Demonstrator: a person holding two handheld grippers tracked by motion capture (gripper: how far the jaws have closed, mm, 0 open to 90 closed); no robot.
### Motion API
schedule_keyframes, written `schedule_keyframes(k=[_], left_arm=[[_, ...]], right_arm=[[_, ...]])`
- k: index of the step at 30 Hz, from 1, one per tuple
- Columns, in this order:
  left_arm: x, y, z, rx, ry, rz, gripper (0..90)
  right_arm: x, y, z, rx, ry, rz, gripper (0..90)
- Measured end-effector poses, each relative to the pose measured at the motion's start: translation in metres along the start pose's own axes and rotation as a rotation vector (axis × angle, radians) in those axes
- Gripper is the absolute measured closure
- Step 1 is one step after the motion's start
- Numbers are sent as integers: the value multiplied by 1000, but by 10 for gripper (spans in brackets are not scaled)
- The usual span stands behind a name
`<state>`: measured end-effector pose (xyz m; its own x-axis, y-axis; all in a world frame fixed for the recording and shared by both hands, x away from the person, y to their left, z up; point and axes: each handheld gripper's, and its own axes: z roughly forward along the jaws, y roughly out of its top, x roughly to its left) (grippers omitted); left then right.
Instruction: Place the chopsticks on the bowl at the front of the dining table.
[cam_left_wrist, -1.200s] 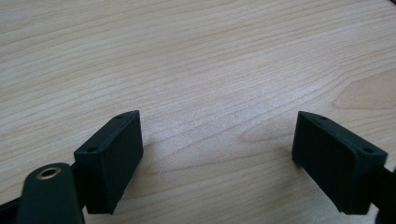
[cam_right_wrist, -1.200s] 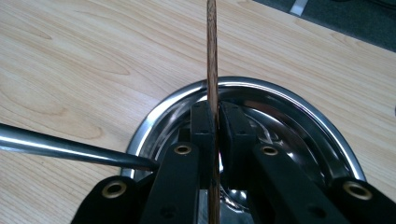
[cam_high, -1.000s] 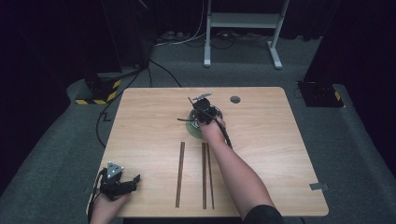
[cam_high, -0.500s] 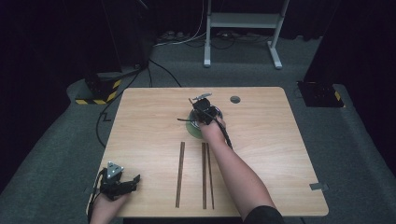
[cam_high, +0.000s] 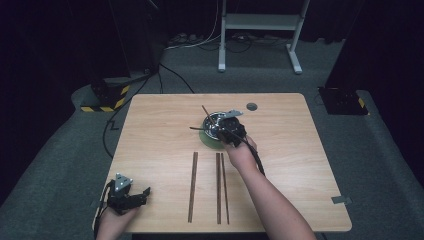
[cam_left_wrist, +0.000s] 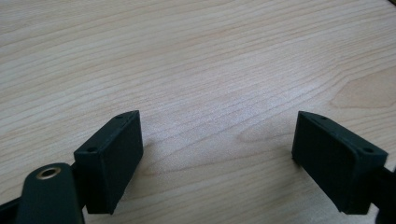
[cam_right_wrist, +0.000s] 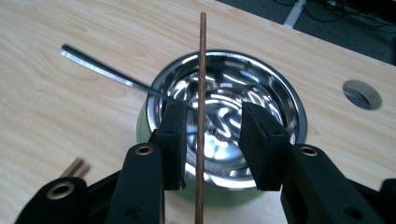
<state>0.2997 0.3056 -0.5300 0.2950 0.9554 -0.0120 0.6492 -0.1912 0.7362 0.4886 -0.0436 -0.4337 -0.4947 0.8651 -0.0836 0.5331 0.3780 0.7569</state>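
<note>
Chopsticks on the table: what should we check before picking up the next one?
1. Dropped chopstick rests in the metal bowl: ok.
2. Right hand-held gripper let go: ok; its jaws have just been opening and the pads are not pressing.
3. Right hand-held gripper clear of that chopstick: not ok; it stands between the jaws.
4. Single chopstick lies apart from the pair: ok.
5. Left hand-held gripper open and empty: ok.

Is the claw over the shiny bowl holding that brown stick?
No. The chopstick stands between the right gripper pads, which have just been opening and do not press it. The left gripper is empty.
</note>
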Motion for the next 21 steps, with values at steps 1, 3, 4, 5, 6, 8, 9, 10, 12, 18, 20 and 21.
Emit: schedule_keyframes(k=[1,3,4,5,6,8,9,10,12,18,20,21], left_arm=[[0,0,0,0,0,0,164],[0,0,0,0,1,3,165],[0,0,0,0,1,3,165],[0,0,0,0,1,3,165],[0,0,0,0,1,4,164],[0,0,0,1,1,4,165],[0,0,0,1,1,4,165],[0,0,0,0,1,4,165],[0,0,0,0,1,3,165],[0,0,0,0,2,2,165],[0,0,0,0,2,2,165],[0,0,0,0,2,3,165]], right_arm=[[-1,-4,-4,-3,4,4,618],[-3,-16,-15,-10,3,0,613],[-3,-16,-15,-10,3,0,613],[-5,-21,-18,-15,9,8,613],[-5,-25,-21,-17,13,10,612],[-5,-32,-27,-19,12,18,607],[-6,-36,-29,-24,15,15,605],[-5,-39,-32,-27,18,19,606],[-4,-47,-38,-30,25,21,605],[5,-69,-56,-46,40,7,600],[9,-78,-59,-52,44,7,601],[10,-82,-60,-42,50,7,601]])
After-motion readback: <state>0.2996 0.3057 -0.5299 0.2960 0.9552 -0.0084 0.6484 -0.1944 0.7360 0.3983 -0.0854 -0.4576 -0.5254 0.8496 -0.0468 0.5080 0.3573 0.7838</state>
